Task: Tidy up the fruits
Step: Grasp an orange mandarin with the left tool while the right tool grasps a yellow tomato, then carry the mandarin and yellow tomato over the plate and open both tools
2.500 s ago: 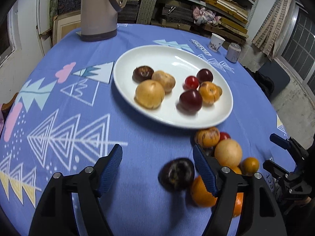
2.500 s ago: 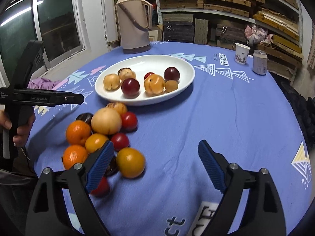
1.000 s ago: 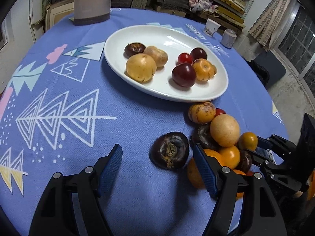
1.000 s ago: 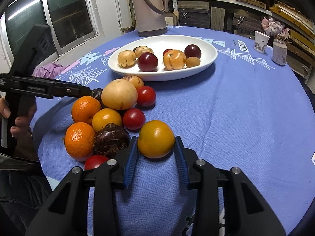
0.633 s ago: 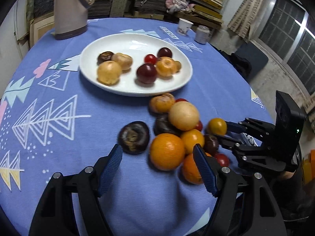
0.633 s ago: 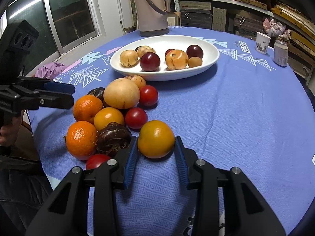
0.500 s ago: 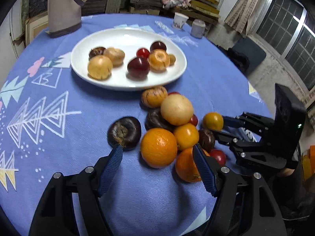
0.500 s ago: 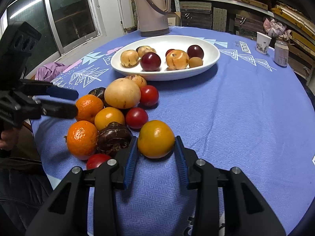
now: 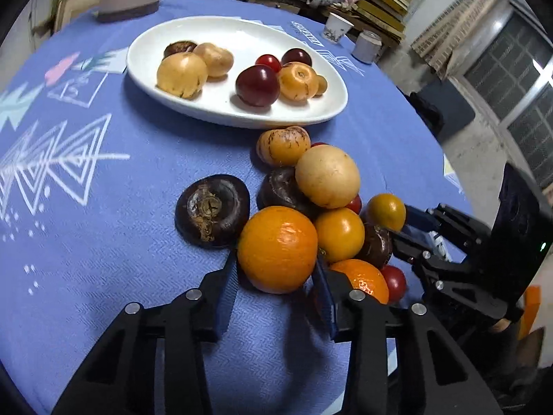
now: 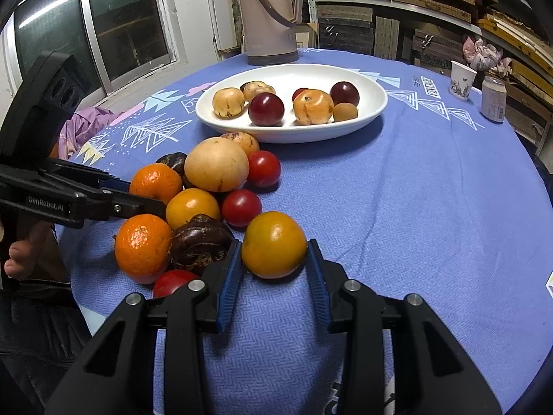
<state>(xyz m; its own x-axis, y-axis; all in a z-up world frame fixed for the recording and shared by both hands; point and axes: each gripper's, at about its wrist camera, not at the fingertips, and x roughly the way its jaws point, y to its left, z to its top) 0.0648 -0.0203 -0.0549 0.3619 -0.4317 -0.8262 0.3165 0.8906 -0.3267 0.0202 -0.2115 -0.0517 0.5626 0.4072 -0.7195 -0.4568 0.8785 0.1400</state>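
Note:
A white plate (image 9: 325, 110) (image 10: 373, 110) holds several fruits at the middle of the blue-clothed table. In front of it lies a pile of loose fruits. My left gripper (image 9: 276, 280) has its jaws closing on a large orange (image 9: 276, 249) at the pile's near side, and both pads press its flanks. A dark brown fruit (image 9: 212, 211) lies just left of it. My right gripper (image 10: 273, 269) is shut on a yellow-orange fruit (image 10: 273, 245) that rests on the cloth. In the right wrist view the left gripper (image 10: 138, 204) reaches in from the left around the same orange (image 10: 155, 183).
A pale round fruit (image 9: 326, 176), another orange (image 10: 143, 247), red tomatoes (image 10: 242, 207) and dark fruits crowd the pile. A tall thermos (image 10: 268, 17) stands behind the plate. A paper cup (image 10: 463, 79) and a can (image 10: 494, 98) stand at the far right edge.
My left gripper swung right over the pile, came down toward the large orange and closed from wide open onto it. The right gripper kept still, shut on its yellow-orange fruit.

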